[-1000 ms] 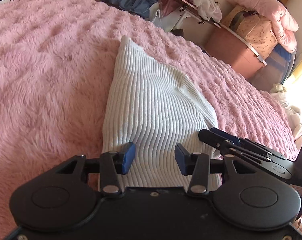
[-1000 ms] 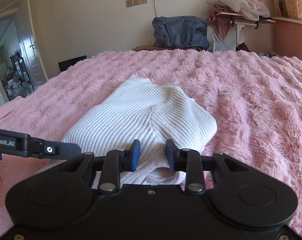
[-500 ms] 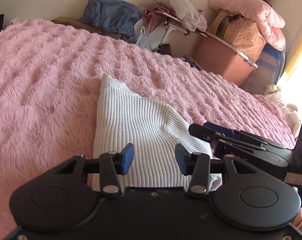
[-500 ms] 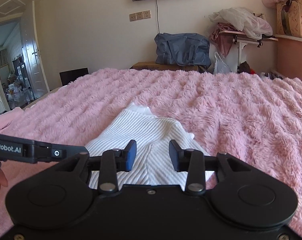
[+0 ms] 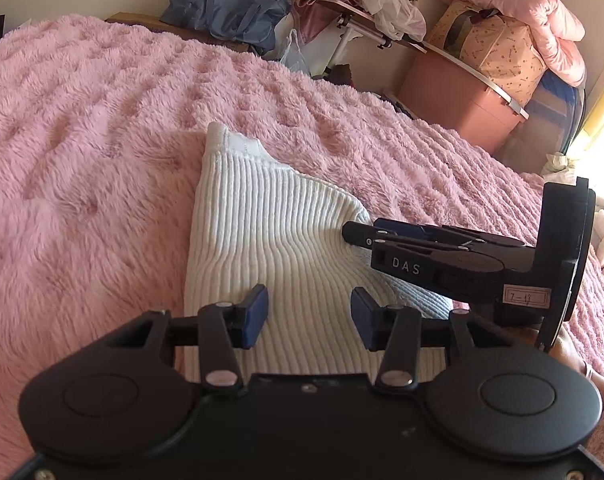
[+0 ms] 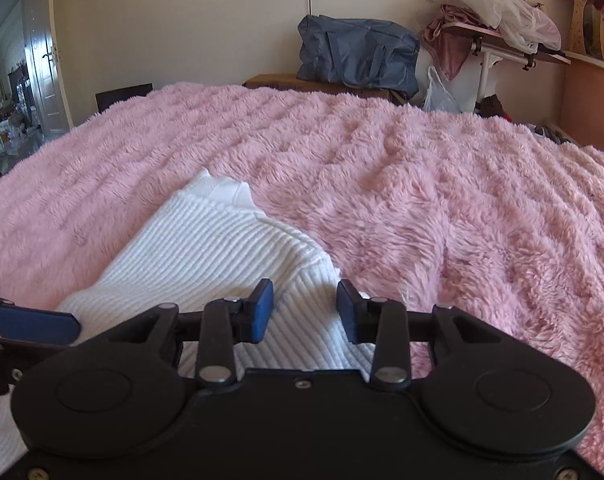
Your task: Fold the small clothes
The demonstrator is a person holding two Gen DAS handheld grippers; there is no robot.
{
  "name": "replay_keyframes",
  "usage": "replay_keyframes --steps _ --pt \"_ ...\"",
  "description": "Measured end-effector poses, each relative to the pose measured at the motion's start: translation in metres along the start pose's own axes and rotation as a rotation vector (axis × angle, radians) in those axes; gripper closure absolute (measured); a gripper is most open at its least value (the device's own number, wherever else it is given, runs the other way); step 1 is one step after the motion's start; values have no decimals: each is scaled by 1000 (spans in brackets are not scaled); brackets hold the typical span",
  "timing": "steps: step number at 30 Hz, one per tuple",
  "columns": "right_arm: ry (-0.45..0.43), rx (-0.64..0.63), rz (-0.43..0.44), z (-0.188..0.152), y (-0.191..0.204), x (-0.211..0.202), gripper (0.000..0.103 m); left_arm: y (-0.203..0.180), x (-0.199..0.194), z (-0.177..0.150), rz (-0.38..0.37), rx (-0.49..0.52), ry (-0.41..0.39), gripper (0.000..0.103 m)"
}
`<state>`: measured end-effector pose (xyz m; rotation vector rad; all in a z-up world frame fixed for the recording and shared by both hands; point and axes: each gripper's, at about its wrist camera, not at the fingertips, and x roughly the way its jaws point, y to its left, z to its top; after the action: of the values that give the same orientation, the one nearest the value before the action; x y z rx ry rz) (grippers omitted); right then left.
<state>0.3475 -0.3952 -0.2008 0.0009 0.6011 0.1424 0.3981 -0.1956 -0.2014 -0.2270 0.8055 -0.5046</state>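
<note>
A white ribbed sweater [image 5: 270, 232] lies folded narrow on the fluffy pink blanket [image 5: 82, 140], collar pointing away from me. My left gripper [image 5: 308, 316] hovers open over the sweater's near part, with only fabric showing below the gap. My right gripper [image 5: 350, 236] reaches in from the right, tips at the sweater's right shoulder edge. In the right wrist view the sweater [image 6: 206, 248] runs off to the lower left. The right gripper [image 6: 305, 308] stands open above the sweater's right edge, pinching nothing. A blue finger of the left gripper [image 6: 34, 326] shows at the far left.
Beyond the bed's far edge sit a blue bag [image 6: 358, 52], a folding table piled with clothes [image 6: 498, 28] and a pink storage box [image 5: 458, 96] with bedding on top. An open doorway [image 6: 6, 80] is at the left. Pink blanket [image 6: 422, 200] stretches wide around the sweater.
Both grippers have drawn back toward me, so the sweater looks smaller and farther. The right gripper slid to the right, its jaws a little wider. The sweater lies still.
</note>
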Motion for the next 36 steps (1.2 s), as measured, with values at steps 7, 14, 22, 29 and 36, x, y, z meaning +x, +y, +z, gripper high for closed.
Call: replay_keyframes --steps 7,14,22,29,36 --pt "3 81 7 4 -13 -6 62 3 1 0 -13 -12 2 54" --pt "-176 24 30 -16 3 -115 61 -9 -50 -17 -57 1 -49 54" --pt "-116 -194 -80 -75 47 -155 68 -20 -79 -73 -96 -54 19 54" --pt "-34 -197 -160 -77 51 -124 96 -21 -66 -90 -80 -101 69 54" --pt "6 -137 -149 -89 45 -117 94 -19 -51 -89 -48 -90 85 54"
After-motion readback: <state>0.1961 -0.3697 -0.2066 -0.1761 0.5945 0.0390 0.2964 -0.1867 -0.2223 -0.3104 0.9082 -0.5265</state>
